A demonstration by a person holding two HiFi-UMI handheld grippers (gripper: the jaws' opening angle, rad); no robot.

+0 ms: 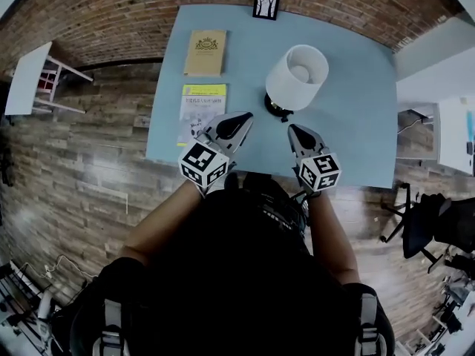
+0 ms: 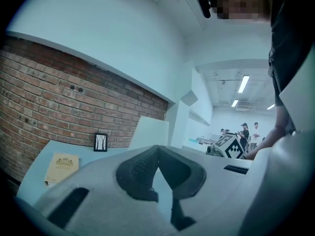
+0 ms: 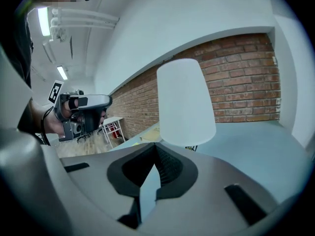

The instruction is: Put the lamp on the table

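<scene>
The lamp [image 1: 297, 76], a white shade on a black base, stands upright on the light blue table [image 1: 356, 124], right of its middle. In the right gripper view the lamp [image 3: 185, 102] rises just beyond the jaws. My right gripper [image 1: 295, 129] hovers near the table's front edge, a short way in front of the lamp's base, shut and empty; in its own view the gripper [image 3: 156, 146] has its jaws meeting at the tip. My left gripper [image 1: 241, 119] sits beside it to the left, also shut with nothing held, and its jaws touch in the left gripper view [image 2: 157, 149].
A tan book [image 1: 205, 52] and a yellow-green booklet [image 1: 202, 110] lie on the table's left part. A small framed picture [image 1: 266, 4] leans at the brick wall. A white side table [image 1: 33, 76] stands left, an office chair [image 1: 423, 228] right.
</scene>
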